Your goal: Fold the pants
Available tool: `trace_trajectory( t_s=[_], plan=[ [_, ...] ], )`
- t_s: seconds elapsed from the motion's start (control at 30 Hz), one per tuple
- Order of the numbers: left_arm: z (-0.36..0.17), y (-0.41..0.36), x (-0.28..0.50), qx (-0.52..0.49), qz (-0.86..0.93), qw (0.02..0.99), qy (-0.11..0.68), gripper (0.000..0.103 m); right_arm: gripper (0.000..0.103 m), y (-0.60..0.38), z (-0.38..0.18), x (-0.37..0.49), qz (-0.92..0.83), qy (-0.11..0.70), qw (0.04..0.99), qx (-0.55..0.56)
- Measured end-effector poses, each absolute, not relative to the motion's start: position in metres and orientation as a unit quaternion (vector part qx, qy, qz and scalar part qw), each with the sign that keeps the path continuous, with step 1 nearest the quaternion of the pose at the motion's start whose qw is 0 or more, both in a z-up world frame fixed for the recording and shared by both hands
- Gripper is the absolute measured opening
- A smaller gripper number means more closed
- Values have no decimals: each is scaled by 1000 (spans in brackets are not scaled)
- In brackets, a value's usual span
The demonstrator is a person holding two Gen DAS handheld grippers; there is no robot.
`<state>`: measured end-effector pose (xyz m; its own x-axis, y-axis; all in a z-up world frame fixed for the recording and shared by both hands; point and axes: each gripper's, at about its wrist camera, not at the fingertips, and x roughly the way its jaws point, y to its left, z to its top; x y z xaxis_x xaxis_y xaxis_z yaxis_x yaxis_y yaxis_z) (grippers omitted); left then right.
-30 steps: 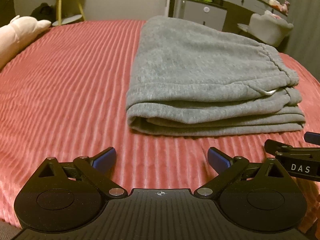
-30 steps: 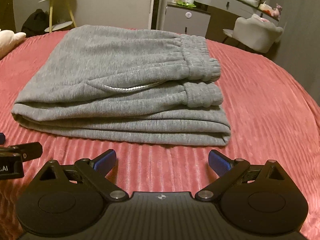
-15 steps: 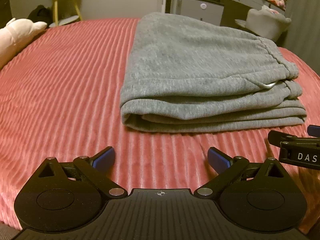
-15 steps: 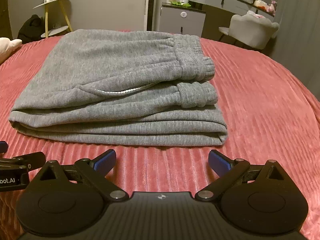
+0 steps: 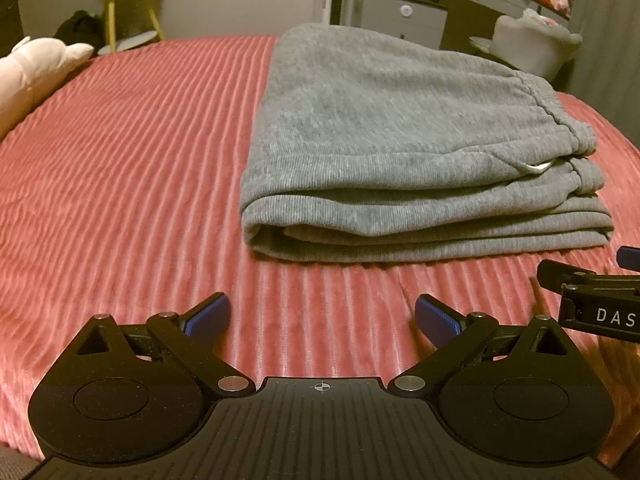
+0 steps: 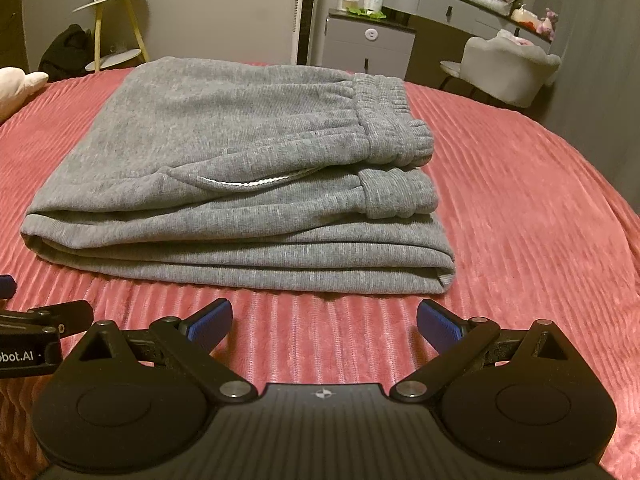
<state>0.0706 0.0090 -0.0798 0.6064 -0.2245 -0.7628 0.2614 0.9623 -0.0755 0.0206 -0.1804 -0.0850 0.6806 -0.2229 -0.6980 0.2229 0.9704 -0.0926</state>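
Pants (image 6: pixel 224 184) sit folded in a stacked bundle mid-bed (image 5: pixel 120 168), probably finished, so left claw (image 5: pixel 322 317) and right claw (image 6: pixel 324 319) hover short of them, wide open, empty.

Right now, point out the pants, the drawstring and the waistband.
pants (image 5: pixel 384 128), left wrist view, on the flat top layer.
drawstring (image 6: pixel 244 183), right wrist view, on the white cord showing between the folds.
waistband (image 6: pixel 390 120), right wrist view, on the gathered elastic edge.
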Motion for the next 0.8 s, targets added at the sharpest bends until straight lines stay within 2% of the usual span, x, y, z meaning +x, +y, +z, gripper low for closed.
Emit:
trace_trajectory(
  t_s=[0.8],
  plan=[
    [-80,9,71,17,-134,896,423,102,99,-176,-87,21,-121,384,915,-13]
  ],
)
